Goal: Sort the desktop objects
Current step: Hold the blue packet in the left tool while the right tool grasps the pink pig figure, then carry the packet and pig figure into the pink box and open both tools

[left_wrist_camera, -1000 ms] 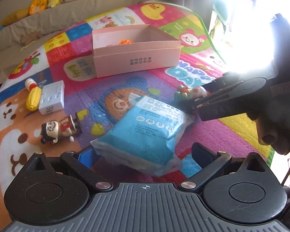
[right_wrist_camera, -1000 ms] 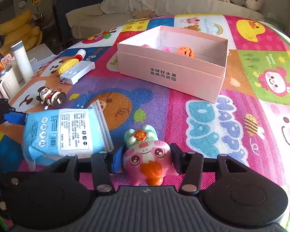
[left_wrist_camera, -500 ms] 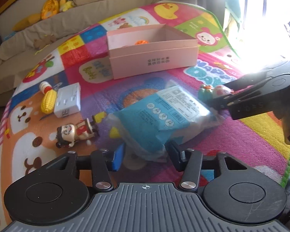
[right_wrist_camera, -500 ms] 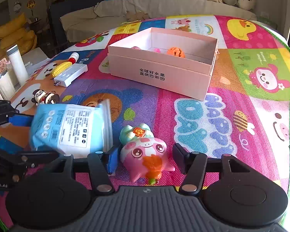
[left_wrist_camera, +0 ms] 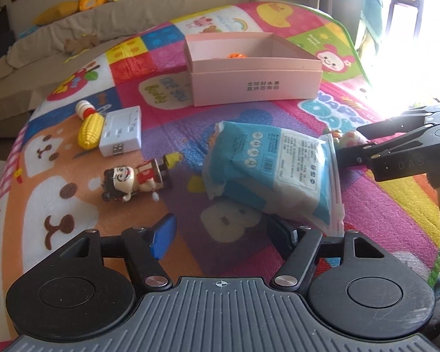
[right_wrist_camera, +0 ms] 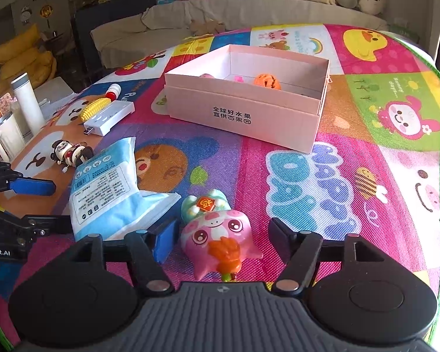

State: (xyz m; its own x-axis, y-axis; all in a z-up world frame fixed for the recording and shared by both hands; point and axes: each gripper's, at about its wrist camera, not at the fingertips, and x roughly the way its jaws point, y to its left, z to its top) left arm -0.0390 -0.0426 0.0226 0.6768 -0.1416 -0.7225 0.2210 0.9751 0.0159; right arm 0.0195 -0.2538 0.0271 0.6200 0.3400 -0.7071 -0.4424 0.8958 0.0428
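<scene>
A pink pig toy (right_wrist_camera: pixel 217 240) lies on the play mat between the fingers of my right gripper (right_wrist_camera: pixel 223 239). The jaws are opening and both pads stand clear of the toy. A blue tissue pack (left_wrist_camera: pixel 272 170) rests flat on the mat just ahead and to the right of my left gripper (left_wrist_camera: pixel 220 236). Its jaws are opening too, with only mat between them. The open pink box (left_wrist_camera: pixel 255 85) sits farther back, with an orange toy (right_wrist_camera: pixel 267 80) inside. In the right wrist view the pack (right_wrist_camera: pixel 108 187) lies left of the pig.
A doll figurine (left_wrist_camera: pixel 135 179), a white power strip (left_wrist_camera: pixel 121 130) and a toy corn cob (left_wrist_camera: pixel 91 130) lie left of the pack. A white bottle (right_wrist_camera: pixel 26 108) and a kettle (right_wrist_camera: pixel 6 138) stand beyond the mat's left edge. A sofa with plush toys runs along the back.
The left gripper closed on the tissue pack's edge, then let it go; the pack now lies on the mat ahead of it. The right jaws have widened off the pig toy.
</scene>
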